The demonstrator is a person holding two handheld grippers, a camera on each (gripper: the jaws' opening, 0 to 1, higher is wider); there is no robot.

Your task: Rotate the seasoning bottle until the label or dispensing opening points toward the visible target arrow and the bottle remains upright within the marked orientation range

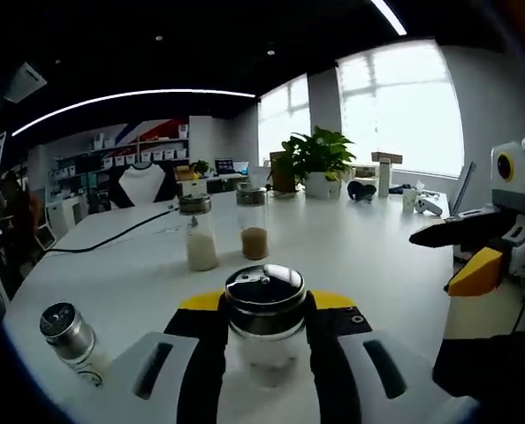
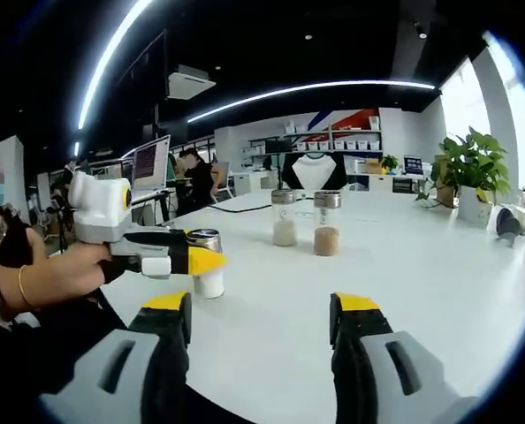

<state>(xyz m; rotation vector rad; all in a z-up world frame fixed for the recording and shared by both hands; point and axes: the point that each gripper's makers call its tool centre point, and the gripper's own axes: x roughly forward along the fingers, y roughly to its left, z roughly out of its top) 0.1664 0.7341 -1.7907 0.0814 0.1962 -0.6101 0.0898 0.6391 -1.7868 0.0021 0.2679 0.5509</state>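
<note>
Two grippers, one bottle in hand: the left gripper (image 1: 267, 353) is clamped around the seasoning bottle (image 1: 264, 327), the right gripper (image 2: 262, 340) waits with jaws spread and nothing between them.

The bottle stands upright on the white table (image 1: 369, 256) with a jaw on each side of its glass body, below the dark metal cap (image 1: 264, 291), a hold that seems meant for twisting without tipping. Two more shakers (image 1: 225, 228) stand well apart behind it; another bottle (image 1: 68, 340) lies tipped to the left. I cannot make out any target arrow.
</note>
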